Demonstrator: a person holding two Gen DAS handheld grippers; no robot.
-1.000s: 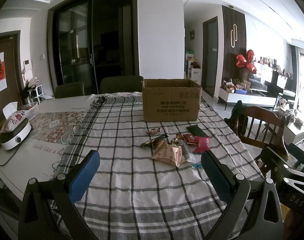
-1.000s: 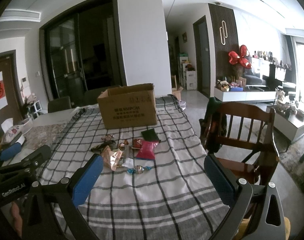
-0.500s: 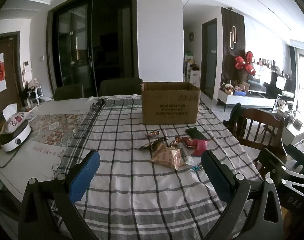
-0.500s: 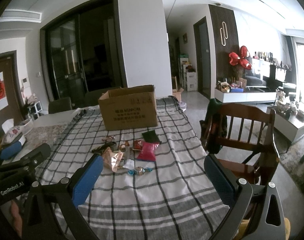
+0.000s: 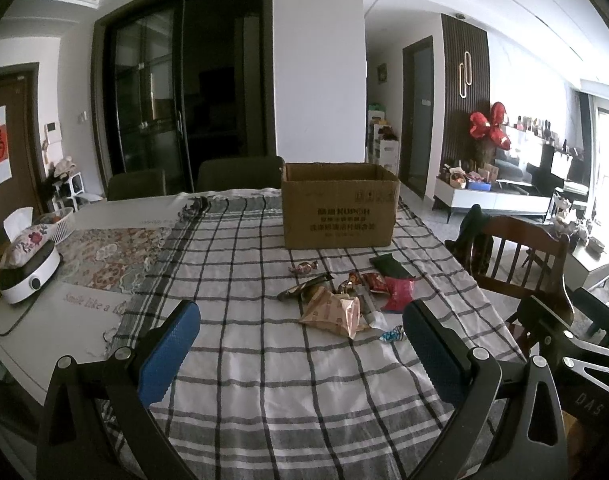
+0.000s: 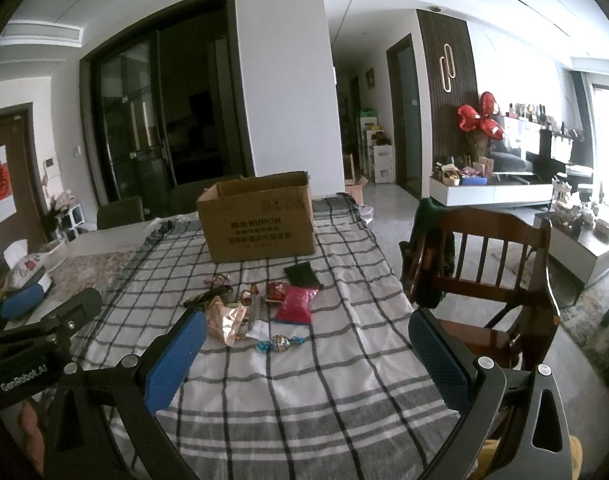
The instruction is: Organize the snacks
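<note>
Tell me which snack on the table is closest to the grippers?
The little candy with blue twisted ends. It lies alone on the checked cloth, nearer than the tan packet and pink bag behind it.

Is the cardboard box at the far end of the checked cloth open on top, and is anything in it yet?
Open: the cardboard box stands upright with no flaps over its top. Its contents cannot be told; neither view sees over the rim.

Daylight floods in from the window (image 6: pixel 608 136) at far right, blown out to white glare, while the dark glass doors (image 5: pixel 176 100) stay murky, and both fisheye views bend straight lines and blacken at the corners.
</note>
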